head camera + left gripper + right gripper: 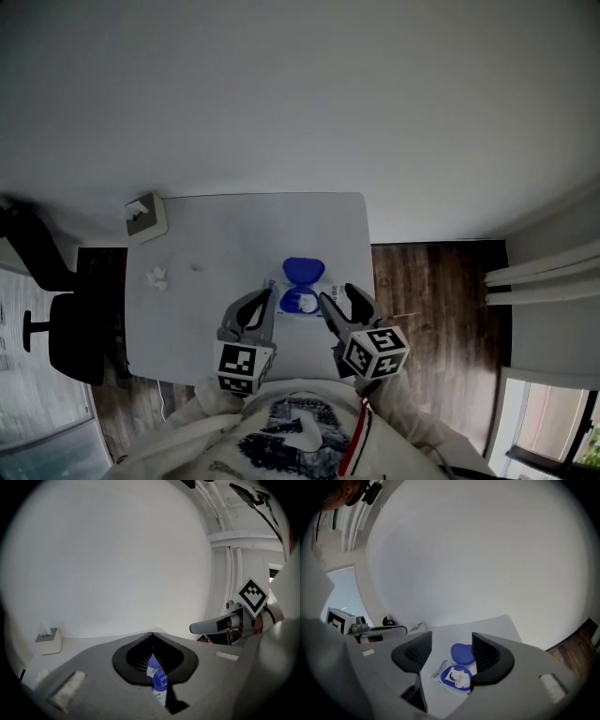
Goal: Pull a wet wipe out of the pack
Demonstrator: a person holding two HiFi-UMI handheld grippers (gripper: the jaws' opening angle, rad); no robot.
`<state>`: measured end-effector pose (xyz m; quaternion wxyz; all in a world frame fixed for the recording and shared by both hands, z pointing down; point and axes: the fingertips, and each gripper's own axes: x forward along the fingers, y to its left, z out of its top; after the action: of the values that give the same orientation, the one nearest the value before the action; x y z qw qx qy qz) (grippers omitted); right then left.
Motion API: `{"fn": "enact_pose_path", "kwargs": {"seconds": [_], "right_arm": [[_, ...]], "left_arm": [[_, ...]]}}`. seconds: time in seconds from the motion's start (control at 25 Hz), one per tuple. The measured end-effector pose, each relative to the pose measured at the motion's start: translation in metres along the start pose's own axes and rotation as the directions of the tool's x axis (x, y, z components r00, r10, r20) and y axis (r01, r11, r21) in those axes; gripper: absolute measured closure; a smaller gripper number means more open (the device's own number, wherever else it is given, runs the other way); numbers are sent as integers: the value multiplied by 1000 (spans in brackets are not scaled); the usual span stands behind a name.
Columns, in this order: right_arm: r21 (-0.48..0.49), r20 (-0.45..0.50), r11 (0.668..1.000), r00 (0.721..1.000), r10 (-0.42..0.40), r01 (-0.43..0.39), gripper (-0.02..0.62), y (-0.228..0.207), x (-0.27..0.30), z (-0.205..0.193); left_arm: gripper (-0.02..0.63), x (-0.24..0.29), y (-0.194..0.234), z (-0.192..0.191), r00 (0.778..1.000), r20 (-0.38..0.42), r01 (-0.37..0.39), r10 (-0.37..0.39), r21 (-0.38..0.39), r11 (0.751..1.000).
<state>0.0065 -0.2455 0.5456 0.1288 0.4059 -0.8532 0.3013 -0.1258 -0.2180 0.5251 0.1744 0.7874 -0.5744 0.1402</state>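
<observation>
The pack (298, 298) lies flat near the front edge of the white counter (234, 244), its blue lid (303, 270) flipped open towards the far side. In the right gripper view a white wipe (461, 679) pokes out of the blue-ringed opening.

The right gripper (451, 637) hangs just above and in front of the pack with its fingers (486, 654) released. They stand apart, nothing is pressed between them, and the pack shows in the gap.

The left gripper (151, 637) is at the pack's left edge with its fingers clenched, tips meeting. The pack shows through the slit behind them. Whether they pinch its edge I cannot tell.

Further off, a crumpled white scrap (157, 277) lies on the counter to the left. A tissue box (146, 217) sits at the far left corner. A dark chair (61, 319) stands beside the counter on the left, and a wooden floor (431, 291) runs along the right.
</observation>
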Motion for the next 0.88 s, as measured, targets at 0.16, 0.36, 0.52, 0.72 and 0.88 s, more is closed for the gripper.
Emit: {"fn": "enact_pose_path", "kwargs": {"seconds": [0.16,0.36,0.52,0.72,0.88], "right_arm": [[-2,-31,1000,999,22,-22,276,-1,4,-10],[-11,-71,997,995,74,-74,167,5,10,-21],[-61,-112,993,989,91,-99,80,7,11,-31],[-112,-176,986,979,105,-126,6,7,15,-44],[-162,-234,980,969,77,-117,6,-2,18,-58]], "left_arm": [[601,-1,3,-2,1000,-5,-3,3,2,1000],[601,0,5,-7,1000,-15,2,-2,-1,1000],[601,0,7,-7,1000,-14,-4,4,2,1000],[601,1,8,-8,1000,-18,-9,9,-3,1000],[601,1,8,-11,1000,-24,-14,13,-6,1000]]}}
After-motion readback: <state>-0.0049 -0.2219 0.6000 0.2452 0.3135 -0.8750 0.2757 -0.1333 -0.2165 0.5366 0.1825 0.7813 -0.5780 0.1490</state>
